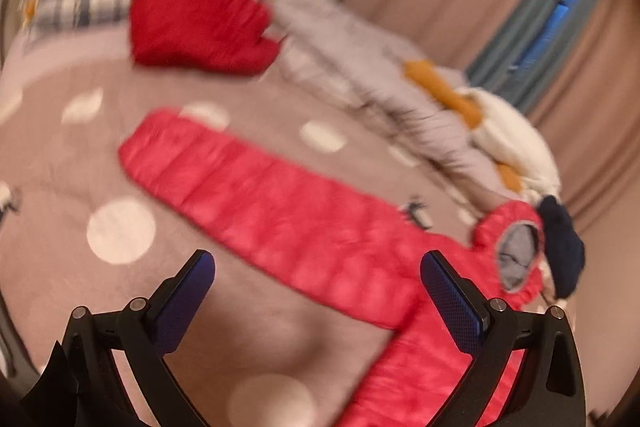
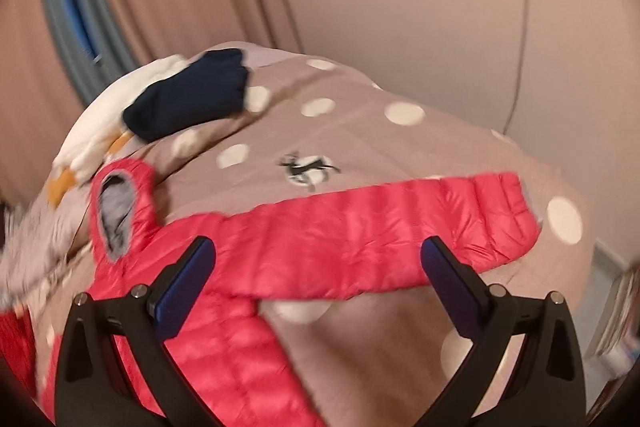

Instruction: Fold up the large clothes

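On spotted bedspread [image 2: 400,143], pink puffer jacket [image 2: 360,227], no legible writing, deer motif [image 2: 306,169]

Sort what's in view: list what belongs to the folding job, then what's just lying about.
In the job:
pink quilted puffer jacket, spread flat
left gripper, open
right gripper, open

Lying about:
folded red garment
navy folded cloth
grey garment
cream-and-mustard garment

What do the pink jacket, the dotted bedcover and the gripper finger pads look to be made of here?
Pink jacket: seemingly thin synthetic shell over padding, with stitched quilted ribs and a slight sheen. Dotted bedcover: soft matte woven fabric, perhaps cotton; it creases without shine. Finger pads: blue with a fine grid texture, likely rubber or textured plastic, on black rigid frames.
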